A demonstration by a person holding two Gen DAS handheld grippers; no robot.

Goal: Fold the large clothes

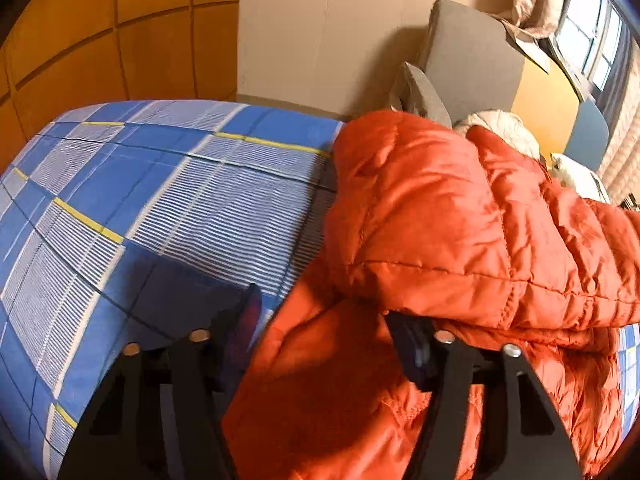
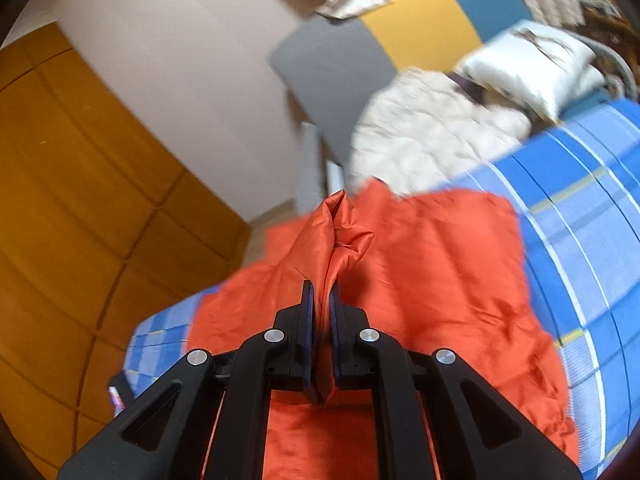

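Orange puffer jacket lies bunched on a bed with a blue checked sheet, filling the right half and lower centre of the left wrist view. A thick quilted fold is doubled over on top, its stitched edge running across mid-right of the frame.

Left gripper — jaws wide apart, nothing between the pads. The left finger sits over bare sheet at lower left; the right finger sits at the underside of the doubled fold, at lower right.

Right gripper — jaws drawn together on a pinched ridge of the orange fabric, which rises in a crumpled peak just past the fingertips at frame centre. The rest of the jacket spreads flat beneath and to the right, over the sheet.

Upper right of the right wrist view: a cream quilted garment heaped on the bed just beyond the jacket, a white pillow behind it. Grey headboard panel at upper centre; orange-brown wooden wardrobe along the left. View is motion-blurred at the edges.
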